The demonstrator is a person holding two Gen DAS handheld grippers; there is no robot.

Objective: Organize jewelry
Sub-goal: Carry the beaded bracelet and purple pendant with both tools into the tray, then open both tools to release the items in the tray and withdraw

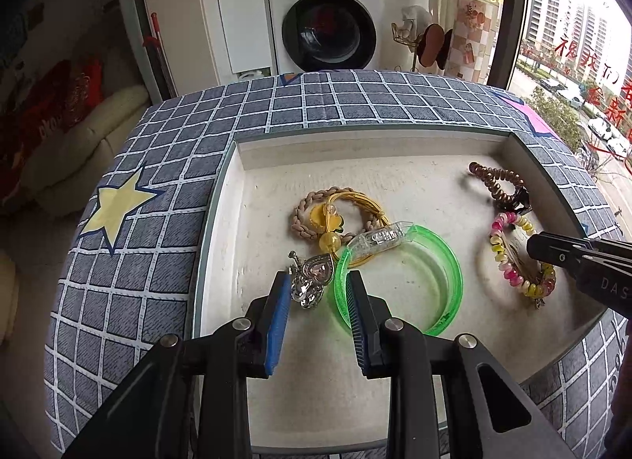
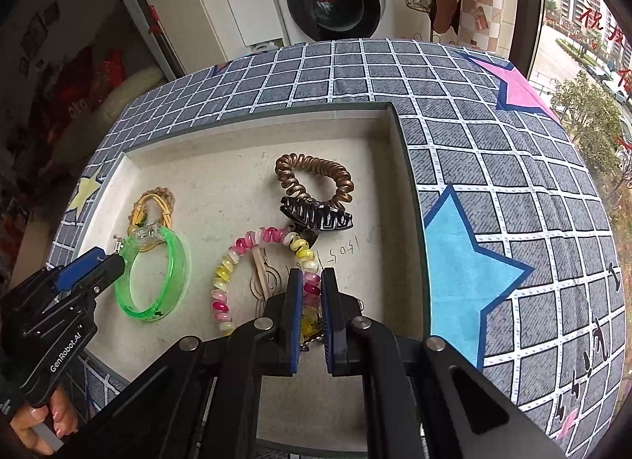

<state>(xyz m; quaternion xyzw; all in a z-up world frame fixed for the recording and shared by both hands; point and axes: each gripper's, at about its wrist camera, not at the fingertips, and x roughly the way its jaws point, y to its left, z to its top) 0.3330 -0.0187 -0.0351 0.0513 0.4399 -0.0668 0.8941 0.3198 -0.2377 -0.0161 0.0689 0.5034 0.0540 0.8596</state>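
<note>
Left tool (image 1: 318, 281) stands spread over the silver heart brooch (image 1: 310, 281), just left of the green bangle (image 1: 399, 277) in the white tray (image 1: 221, 222). Right tool (image 2: 312, 281) pinches the pink-yellow spiral hair tie (image 2: 268, 245), right of the bangle, near the brown claw clip (image 2: 316, 216).

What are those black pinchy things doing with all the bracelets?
A person is sorting jewelry in a shallow white tray on a checked cloth, with a pincher tool in each hand. The right gripper is shut on the pink and yellow spiral hair tie. The left gripper straddles the edge of the green bangle, beside a silver heart brooch, jaws partly apart. Whether it grips yet is unclear.
</note>
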